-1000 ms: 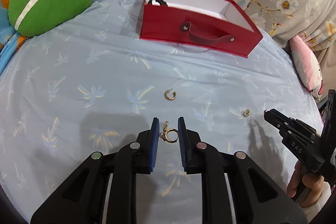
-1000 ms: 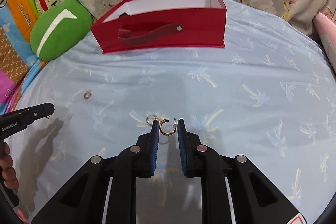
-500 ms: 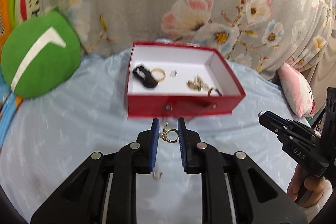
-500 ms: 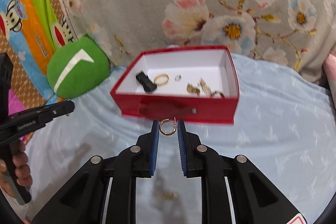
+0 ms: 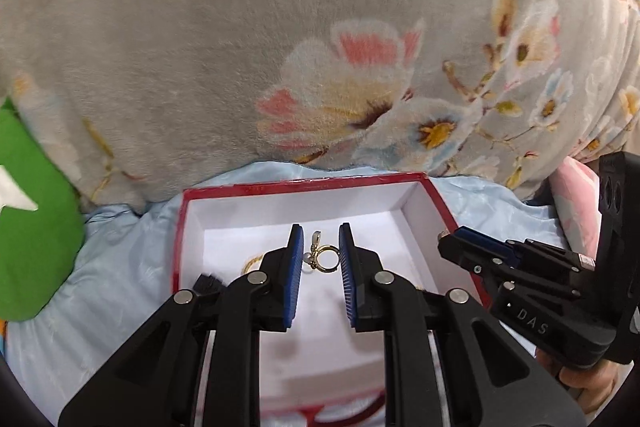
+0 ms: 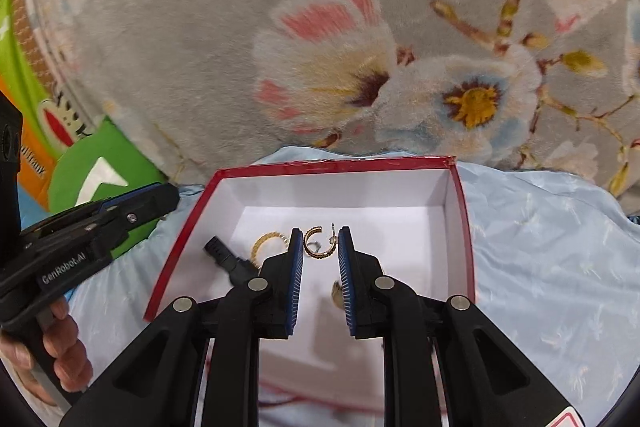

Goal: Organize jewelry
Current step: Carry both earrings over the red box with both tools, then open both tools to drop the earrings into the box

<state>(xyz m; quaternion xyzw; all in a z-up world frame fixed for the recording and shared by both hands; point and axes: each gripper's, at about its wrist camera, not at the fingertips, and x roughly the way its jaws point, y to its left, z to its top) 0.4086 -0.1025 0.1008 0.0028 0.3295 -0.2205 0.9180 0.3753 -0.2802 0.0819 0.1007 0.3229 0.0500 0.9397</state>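
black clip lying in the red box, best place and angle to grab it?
Grip the black clip across its narrow width near the upper-left end, from straight above. It lies flat and slanted on the box floor; its lower end is hidden behind the right tool, and a gold ring sits close beside it.

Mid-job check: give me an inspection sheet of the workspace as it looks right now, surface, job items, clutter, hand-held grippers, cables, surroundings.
Surface: pale blue printed sheet, wrinkled around the box.
Job's things: open red box with white lining, holding a gold ring and a black clip; a further gold piece is partly hidden.
Clutter: nothing seen.
Grippers: left hand-held gripper shut on a gold pearl earring above the box; right hand-held gripper shut on a gold hoop earring above the box.
Cables: nothing seen.
Surroundings: grey floral blanket, green cushion, pink pillow.
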